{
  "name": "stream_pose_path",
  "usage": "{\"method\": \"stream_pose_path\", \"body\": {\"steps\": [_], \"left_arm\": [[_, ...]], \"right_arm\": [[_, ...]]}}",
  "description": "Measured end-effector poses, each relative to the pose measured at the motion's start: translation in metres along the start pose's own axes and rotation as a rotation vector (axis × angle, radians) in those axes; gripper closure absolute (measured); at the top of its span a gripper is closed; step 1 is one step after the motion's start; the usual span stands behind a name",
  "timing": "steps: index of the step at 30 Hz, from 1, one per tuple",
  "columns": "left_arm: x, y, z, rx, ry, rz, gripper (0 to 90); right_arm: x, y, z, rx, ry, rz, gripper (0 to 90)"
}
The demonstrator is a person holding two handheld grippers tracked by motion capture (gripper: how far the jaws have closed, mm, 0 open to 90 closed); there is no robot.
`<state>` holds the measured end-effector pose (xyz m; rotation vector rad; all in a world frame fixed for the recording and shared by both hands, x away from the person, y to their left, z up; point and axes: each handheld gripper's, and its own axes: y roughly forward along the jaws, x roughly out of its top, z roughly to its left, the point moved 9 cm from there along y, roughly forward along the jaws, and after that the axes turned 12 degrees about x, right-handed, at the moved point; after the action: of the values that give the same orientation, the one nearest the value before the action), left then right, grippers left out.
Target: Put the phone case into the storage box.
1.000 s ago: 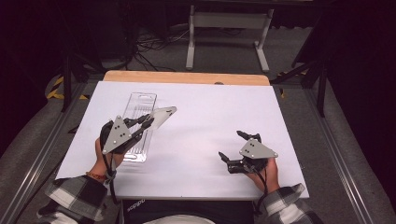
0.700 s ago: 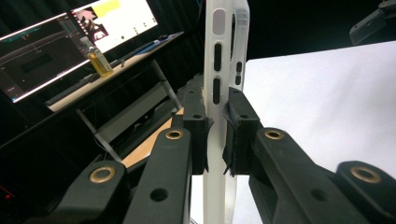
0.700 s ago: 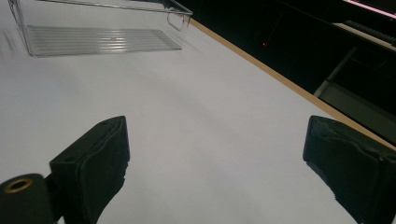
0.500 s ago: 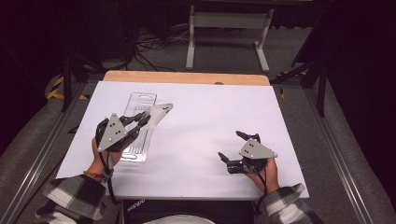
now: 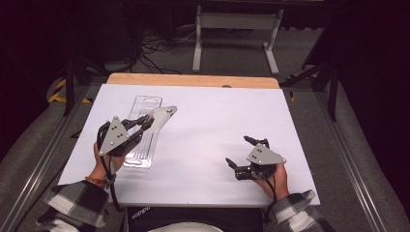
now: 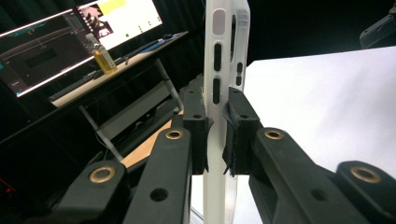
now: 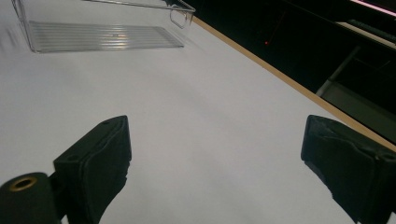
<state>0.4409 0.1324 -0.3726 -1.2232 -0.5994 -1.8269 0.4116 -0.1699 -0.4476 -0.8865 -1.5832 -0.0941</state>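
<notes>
The phone case [image 6: 219, 70] looks like frosted, translucent plastic, smooth and faintly glossy. The tray [image 7: 105, 35] is clear, shiny plastic with a ribbed floor. The bench [image 5: 217, 125] top is matt white, with a bare wood strip along its far edge. The jaws are matt black with brass-coloured rivets.

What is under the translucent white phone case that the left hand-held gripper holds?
Under the translucent white phone case lies a clear plastic tray on the white table. The tray's middle is hidden by the left hand-held gripper.
</notes>
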Motion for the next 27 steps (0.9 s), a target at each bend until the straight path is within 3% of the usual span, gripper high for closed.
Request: {"method": "stream_pose_path", "body": {"steps": [27], "left_arm": [[-0.006, -0.001, 0.016, 0.021, -0.039, 0.013, 81.6]], "right_arm": [[-0.001, 0.001, 0.0, -0.007, -0.008, 0.006, 9.1]]}}
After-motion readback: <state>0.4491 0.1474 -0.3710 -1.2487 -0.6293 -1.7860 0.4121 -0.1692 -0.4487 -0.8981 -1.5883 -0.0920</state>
